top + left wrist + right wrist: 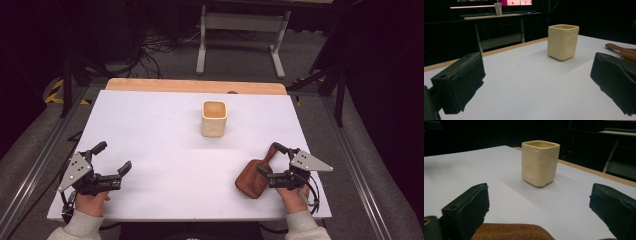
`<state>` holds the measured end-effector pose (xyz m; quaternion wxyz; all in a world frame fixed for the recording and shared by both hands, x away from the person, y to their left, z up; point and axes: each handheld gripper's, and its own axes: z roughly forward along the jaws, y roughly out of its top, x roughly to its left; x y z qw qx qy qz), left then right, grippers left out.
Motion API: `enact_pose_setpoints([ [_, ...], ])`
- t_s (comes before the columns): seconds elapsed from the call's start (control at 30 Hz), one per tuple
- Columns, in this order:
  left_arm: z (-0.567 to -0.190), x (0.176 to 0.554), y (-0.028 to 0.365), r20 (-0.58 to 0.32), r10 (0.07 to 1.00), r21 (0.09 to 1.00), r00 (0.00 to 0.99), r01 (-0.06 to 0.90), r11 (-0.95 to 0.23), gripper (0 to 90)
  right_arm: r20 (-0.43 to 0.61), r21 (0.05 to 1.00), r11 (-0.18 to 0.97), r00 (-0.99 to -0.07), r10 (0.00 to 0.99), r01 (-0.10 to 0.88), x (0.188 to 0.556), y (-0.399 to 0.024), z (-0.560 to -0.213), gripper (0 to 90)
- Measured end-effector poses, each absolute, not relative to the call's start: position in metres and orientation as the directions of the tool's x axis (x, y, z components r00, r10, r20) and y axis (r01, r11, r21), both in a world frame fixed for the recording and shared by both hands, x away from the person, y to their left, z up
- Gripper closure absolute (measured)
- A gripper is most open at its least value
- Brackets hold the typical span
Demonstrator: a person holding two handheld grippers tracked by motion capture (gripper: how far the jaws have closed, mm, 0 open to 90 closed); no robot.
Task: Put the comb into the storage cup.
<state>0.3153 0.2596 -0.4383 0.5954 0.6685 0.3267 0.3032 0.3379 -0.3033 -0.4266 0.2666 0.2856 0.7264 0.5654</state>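
At the near edge of the white table (150, 130), the left gripper (114, 161) rests by the left corner, its jaws spread wide with nothing between them; in the left gripper view only bare table lies between the two black jaws. At the near right, the right gripper (273, 159) is likewise wide open and straddles a wooden brush (253, 179), one jaw by the handle and the other over the head; whether either jaw touches the wood cannot be told. The brush lies flat, back upward, handle pointing away from the person, and its brown back fills the gap at the bottom of the right gripper view (511, 232). Farther off, near the middle of the table, a cream square cup (214, 118) stands upright, well apart from both grippers. Beyond the table's far edge runs a wooden board (195, 86).
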Motion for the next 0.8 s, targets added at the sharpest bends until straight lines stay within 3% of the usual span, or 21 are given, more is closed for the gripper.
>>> enact_pose_setpoints([
  [0.8, -0.436, 0.316, 0.260, 0.026, 0.794, 0.993, 0.607, 0.078, -0.092, 0.5, -0.073, 0.967, 0.225, -0.713, 0.697, 0.121, 0.345, -0.303, -0.413, 3.7],
])
